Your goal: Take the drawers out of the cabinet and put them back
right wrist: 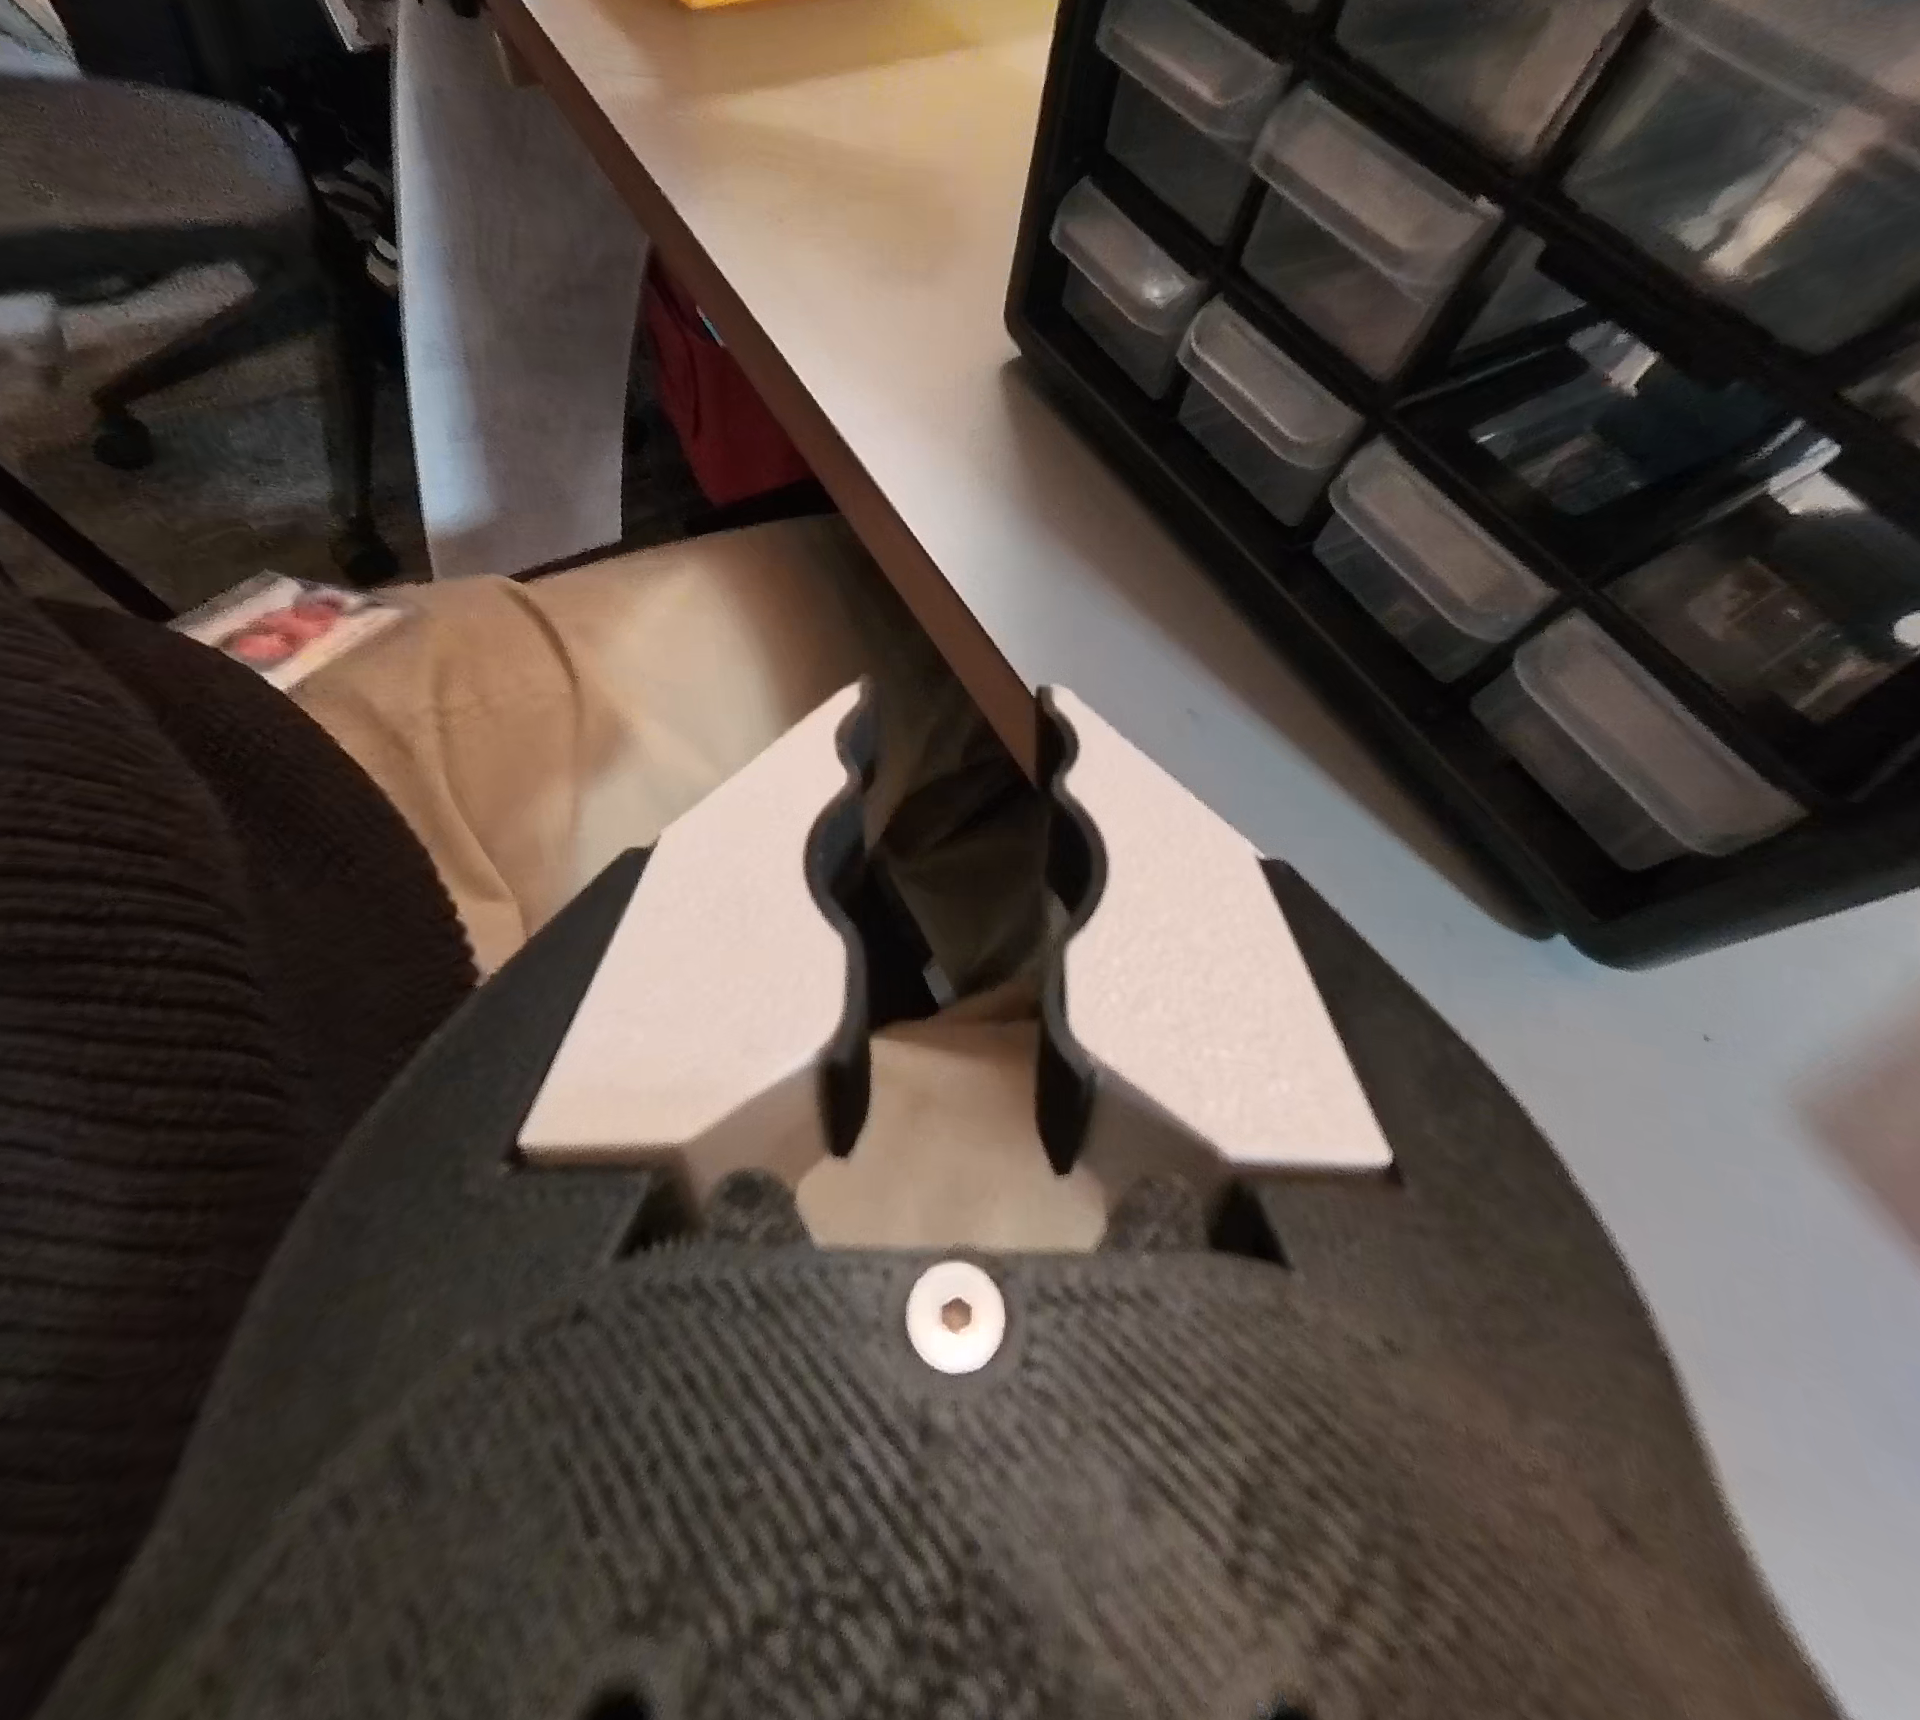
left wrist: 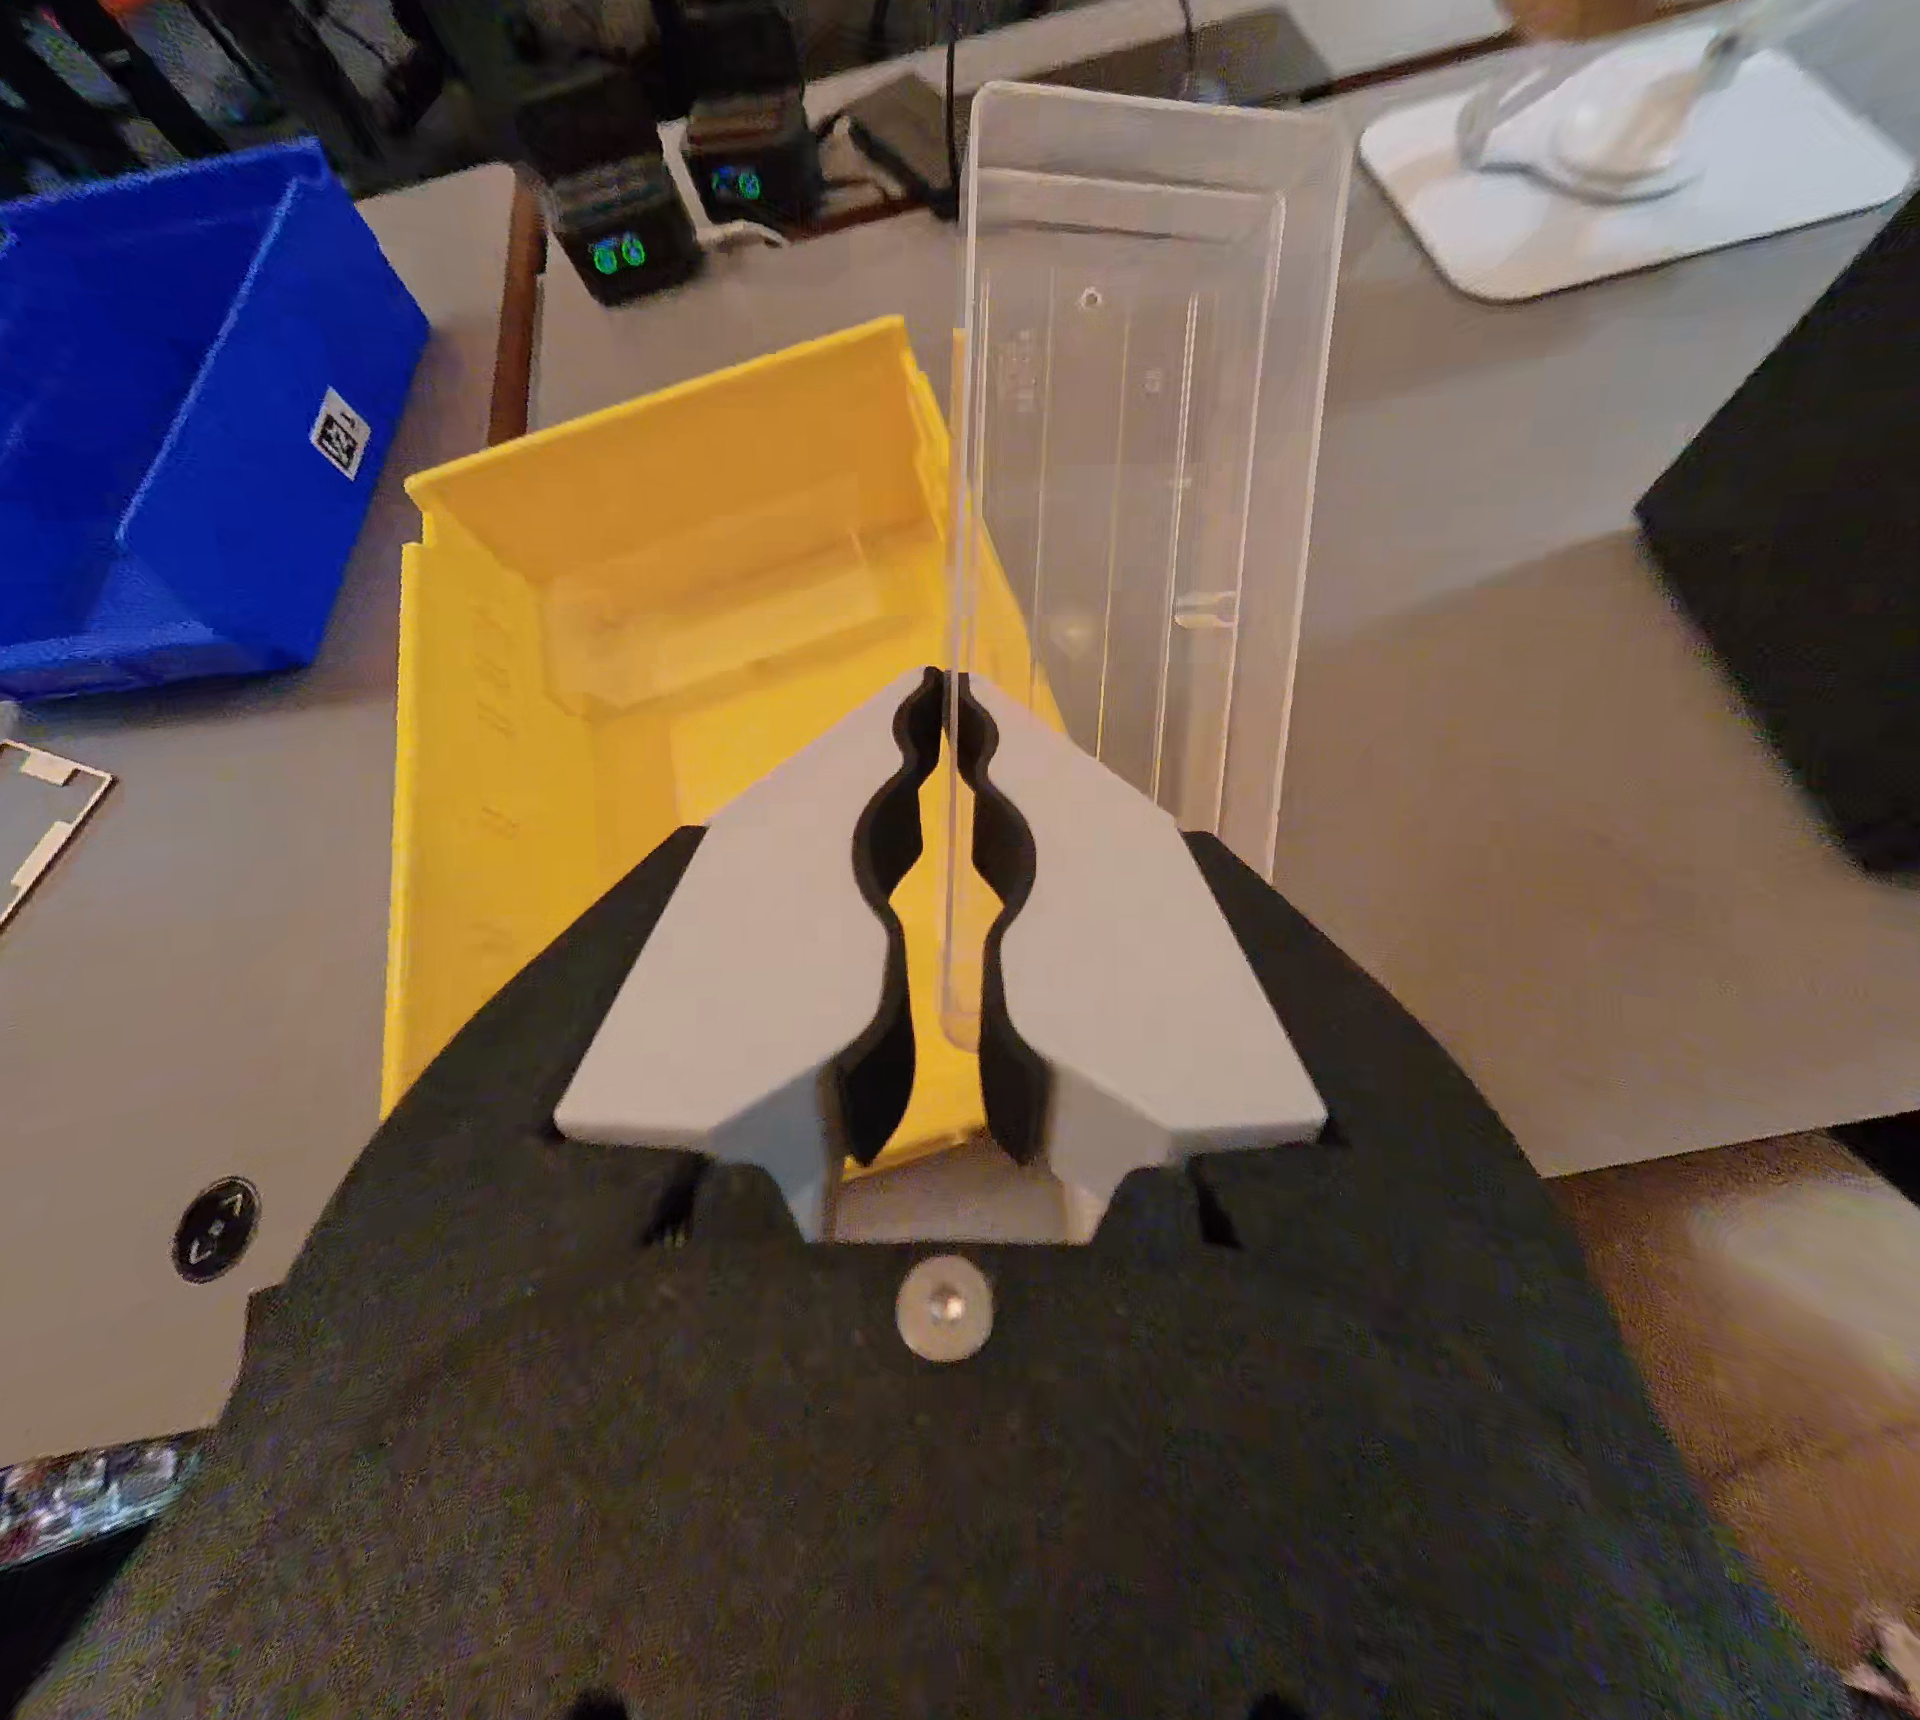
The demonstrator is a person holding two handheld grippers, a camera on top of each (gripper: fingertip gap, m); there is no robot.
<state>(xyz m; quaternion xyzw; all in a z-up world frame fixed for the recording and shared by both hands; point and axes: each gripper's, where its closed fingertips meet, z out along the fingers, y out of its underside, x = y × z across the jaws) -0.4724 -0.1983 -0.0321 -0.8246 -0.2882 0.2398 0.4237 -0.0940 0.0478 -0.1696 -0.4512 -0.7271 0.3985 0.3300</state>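
We are holding the clear plastic drawer (left wrist: pixel 1132 444) in the closed left tongs (left wrist: pixel 948 694) over the grey bench (left wrist: pixel 1507 735), beside the yellow plastic bin (left wrist: pixel 665 548). A square code sticker (left wrist: pixel 340 434) is sitting on the blue bin (left wrist: pixel 187 423). Our right tongs (right wrist: pixel 951 714) are standing open and empty, near the black drawer cabinet (right wrist: pixel 1455 299).

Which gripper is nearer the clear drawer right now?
Left. The left gripper has its jaws shut on the side wall of the clear drawer, beside the yellow bin. The right gripper is open and empty at the table edge by the cabinet.
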